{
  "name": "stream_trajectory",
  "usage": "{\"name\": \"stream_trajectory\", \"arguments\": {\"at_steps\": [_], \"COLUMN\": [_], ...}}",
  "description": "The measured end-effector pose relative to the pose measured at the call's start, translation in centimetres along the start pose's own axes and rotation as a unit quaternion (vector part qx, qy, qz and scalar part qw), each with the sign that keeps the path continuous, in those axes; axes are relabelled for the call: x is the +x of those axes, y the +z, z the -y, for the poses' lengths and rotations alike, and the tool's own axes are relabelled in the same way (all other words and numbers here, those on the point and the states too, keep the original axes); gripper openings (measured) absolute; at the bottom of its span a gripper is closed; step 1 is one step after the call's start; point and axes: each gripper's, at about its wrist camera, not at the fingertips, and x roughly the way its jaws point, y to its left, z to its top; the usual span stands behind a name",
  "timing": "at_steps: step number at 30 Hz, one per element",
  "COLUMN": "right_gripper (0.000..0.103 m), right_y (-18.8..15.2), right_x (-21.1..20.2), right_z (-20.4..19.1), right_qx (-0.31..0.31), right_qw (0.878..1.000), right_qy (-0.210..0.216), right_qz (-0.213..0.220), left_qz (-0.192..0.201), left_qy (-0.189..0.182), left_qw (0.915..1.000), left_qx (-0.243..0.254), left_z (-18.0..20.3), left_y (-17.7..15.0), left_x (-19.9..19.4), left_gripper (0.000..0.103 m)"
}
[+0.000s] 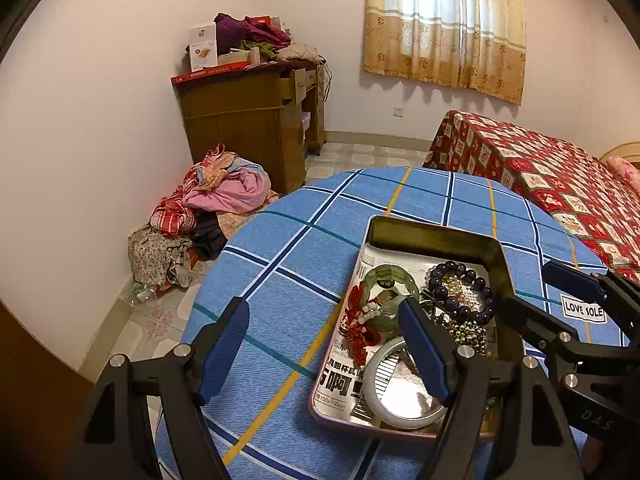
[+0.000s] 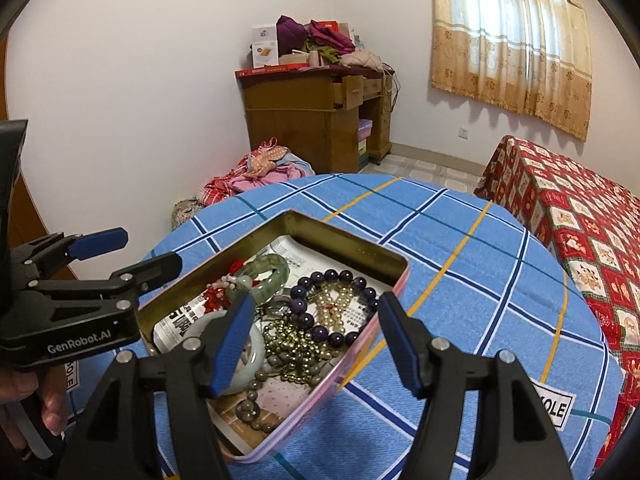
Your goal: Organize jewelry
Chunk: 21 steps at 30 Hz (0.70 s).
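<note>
Left-wrist view: left gripper (image 1: 326, 350) fingers (image 1: 223, 350) stood wide, nothing between the pads; its right finger hung over the tin (image 1: 420, 236), the left one over bare blue plaid table (image 1: 280, 240). Right gripper (image 1: 536, 292) came in from the right edge, fingers apart and empty, just above the tin's right wall. Tin sat open on the table, lined with newsprint, holding a green bangle (image 1: 390, 280), a red bead-and-tassel piece (image 1: 360, 328), a white bangle (image 1: 400, 392), a purple bead bracelet (image 1: 460, 288) and a tangle of small gold beads (image 1: 468, 332). Right-wrist view: right gripper (image 2: 318, 342) fingers moderately wide, straddling the tin's near right corner (image 2: 356, 344), holding nothing; left gripper (image 2: 132, 252) open at the tin's left rim. Same contents, plus a grey-brown bead string (image 2: 252, 400) at the near end and a pale pearl strand (image 2: 336, 304) inside the purple ring. Risks, my read: chains were piled and interlaced, so a pinch on one would likely drag neighbours out; a finger catching the thin rim could tip or slide the light tin; smooth bangles could slip from flat pads.
</note>
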Motion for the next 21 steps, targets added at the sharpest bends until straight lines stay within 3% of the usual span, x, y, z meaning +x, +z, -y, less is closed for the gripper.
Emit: {"name": "stream_trajectory", "arguments": {"at_steps": [21], "right_gripper": [0.069], "right_y": [-0.1], "right_x": [-0.2], "right_z": [-0.02], "right_qx": [0.001], "right_qw": [1.0], "right_qy": [0.0], "right_qz": [-0.001], "left_qz": [-0.001], "left_qy": [0.002], "left_qw": [1.0], "left_qx": [0.001], "left_z": [-0.11], "left_y": [0.0], "left_x": [0.05], "left_gripper": [0.077]}}
